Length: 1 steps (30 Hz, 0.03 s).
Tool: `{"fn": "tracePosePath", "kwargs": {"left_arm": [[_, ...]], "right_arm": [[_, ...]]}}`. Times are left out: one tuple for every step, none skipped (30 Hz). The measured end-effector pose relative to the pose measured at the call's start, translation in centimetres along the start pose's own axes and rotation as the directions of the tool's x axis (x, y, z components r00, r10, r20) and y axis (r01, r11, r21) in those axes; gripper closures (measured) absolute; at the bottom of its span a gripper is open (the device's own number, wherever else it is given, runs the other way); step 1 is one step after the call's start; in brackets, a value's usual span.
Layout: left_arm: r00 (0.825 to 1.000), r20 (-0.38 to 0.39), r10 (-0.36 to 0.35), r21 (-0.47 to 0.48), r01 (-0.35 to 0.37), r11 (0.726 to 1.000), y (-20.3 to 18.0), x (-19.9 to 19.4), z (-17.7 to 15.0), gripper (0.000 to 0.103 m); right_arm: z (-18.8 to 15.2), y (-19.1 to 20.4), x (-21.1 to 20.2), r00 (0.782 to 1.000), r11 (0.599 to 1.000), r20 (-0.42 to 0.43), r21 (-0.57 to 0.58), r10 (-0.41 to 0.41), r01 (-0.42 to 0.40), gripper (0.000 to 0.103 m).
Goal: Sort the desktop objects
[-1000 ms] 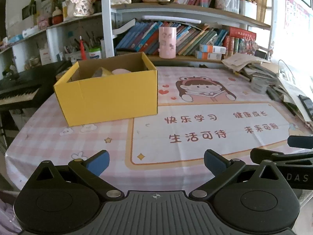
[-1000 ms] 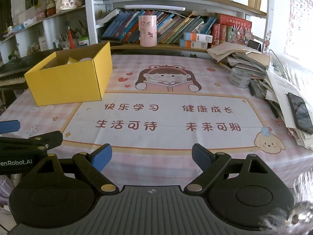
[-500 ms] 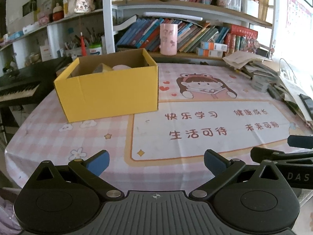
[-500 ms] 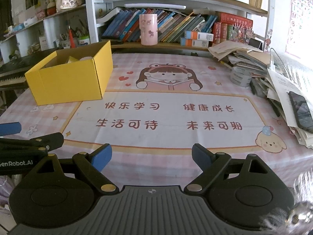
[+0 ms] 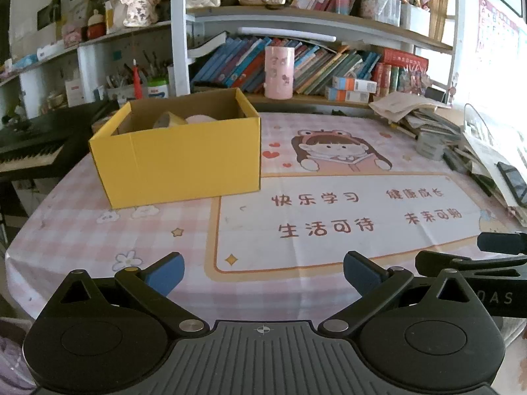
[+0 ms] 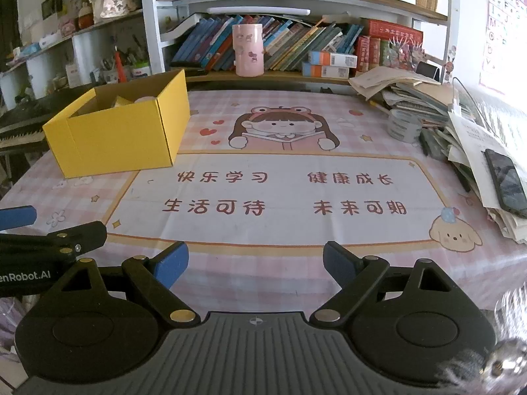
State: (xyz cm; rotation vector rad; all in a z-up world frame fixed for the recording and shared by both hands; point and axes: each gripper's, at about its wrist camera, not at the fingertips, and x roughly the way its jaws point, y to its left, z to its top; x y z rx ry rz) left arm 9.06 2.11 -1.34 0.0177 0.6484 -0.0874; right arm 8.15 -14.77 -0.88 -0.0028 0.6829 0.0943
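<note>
Desktop objects sit partly gathered in a yellow cardboard box [image 5: 184, 158] standing on the left of the table [image 5: 82, 230], on its pink checked cloth just beside the printed mat [image 6: 280, 197]; a roll of tape [image 5: 169, 120] and a pale pink item [image 5: 201, 119] show over the box's rim. On the right side of the table, a grey tape roll [image 6: 403, 126] rests against a heap of papers and books [image 6: 428, 98], and a dark phone [image 6: 505, 177] lies on top of loose sheets near the edge. The left gripper [image 5: 263, 271] hovers over the near edge of the table with its blue-tipped fingers spread wide and nothing between them. The right gripper [image 6: 255, 260] hangs just beside it, likewise spread wide and empty. A pink cup [image 6: 247, 49] stands on the shelf behind.
</note>
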Motion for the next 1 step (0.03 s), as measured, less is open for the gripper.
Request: {"fn": "tracePosePath", "kwargs": {"left_arm": [[1.0, 0.0, 0.001, -0.002, -0.001, 1.0, 0.0, 0.0, -0.01, 0.0]], "right_arm": [[0.03, -0.03, -0.01, 1.0, 1.0, 0.0, 0.0, 0.0, 0.0, 0.015]]}}
